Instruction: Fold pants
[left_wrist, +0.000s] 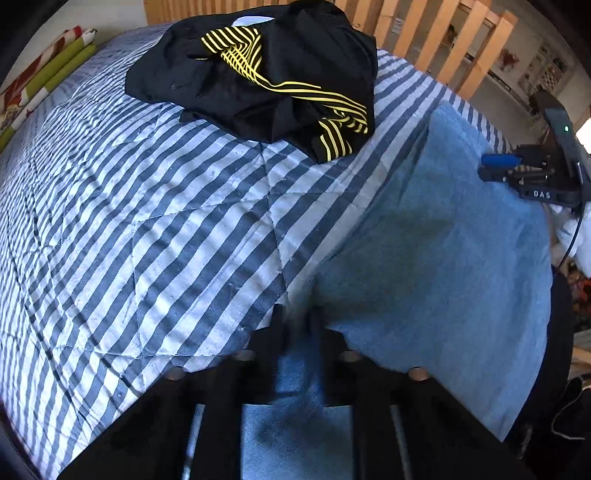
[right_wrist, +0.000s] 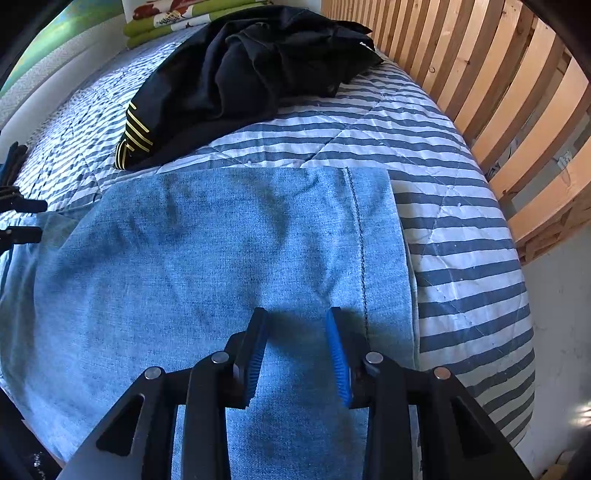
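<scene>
The light-blue denim pants (right_wrist: 221, 258) are lying flat on the striped quilt (right_wrist: 461, 258), folded into a broad panel with a stitched seam (right_wrist: 360, 240) running along the edge nearer the wooden slats (right_wrist: 498, 92). The right gripper (right_wrist: 299, 354) is hovering over the pants with its blue-padded fingers (right_wrist: 338, 362) standing apart, nothing between them but the denim lying beneath; the seam is passing just beside the finger nearer the slats. In the left wrist view, the left gripper (left_wrist: 299, 332) is sitting at the pants' edge (left_wrist: 443, 258), where denim meets quilt. Its fingers are blurred and dark, so whether they are pinching the cloth cannot be told. A crumpled black garment with yellow stripes (left_wrist: 258, 81) is resting on the quilt beyond the pants, apart from them.
</scene>
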